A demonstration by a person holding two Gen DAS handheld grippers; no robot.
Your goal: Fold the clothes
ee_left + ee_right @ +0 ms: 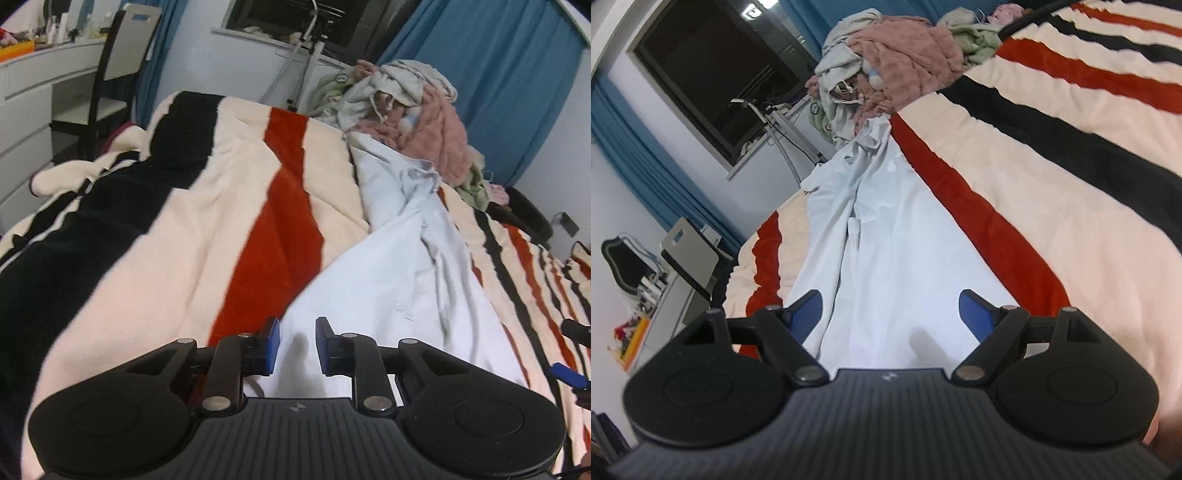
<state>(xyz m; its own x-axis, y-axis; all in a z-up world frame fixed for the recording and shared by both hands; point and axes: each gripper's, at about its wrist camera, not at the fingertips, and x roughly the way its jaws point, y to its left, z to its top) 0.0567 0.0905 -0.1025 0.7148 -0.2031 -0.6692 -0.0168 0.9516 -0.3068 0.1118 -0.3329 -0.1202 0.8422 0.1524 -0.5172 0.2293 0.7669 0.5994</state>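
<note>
A pale blue shirt point(388, 295) lies stretched lengthwise on a bed's striped blanket point(184, 240), its collar end toward the far clothes pile. My left gripper point(297, 343) hangs low over the shirt's near left edge. Its blue pads point(272, 347) stand a narrow gap apart, with cloth showing below and nothing pinched between them. In the right wrist view the same shirt point(886, 240) runs away from my right gripper point(890, 314), which is wide open just above its near end. The right gripper's tips point(570, 350) also show at the right edge of the left wrist view.
A heap of pink, grey and green clothes point(406, 110) sits at the far end of the bed. A chair point(122, 55) and a white desk point(29, 92) stand to the left, beyond the blanket's edge. Blue curtains point(498, 92) and a drying rack point(306, 48) line the far wall.
</note>
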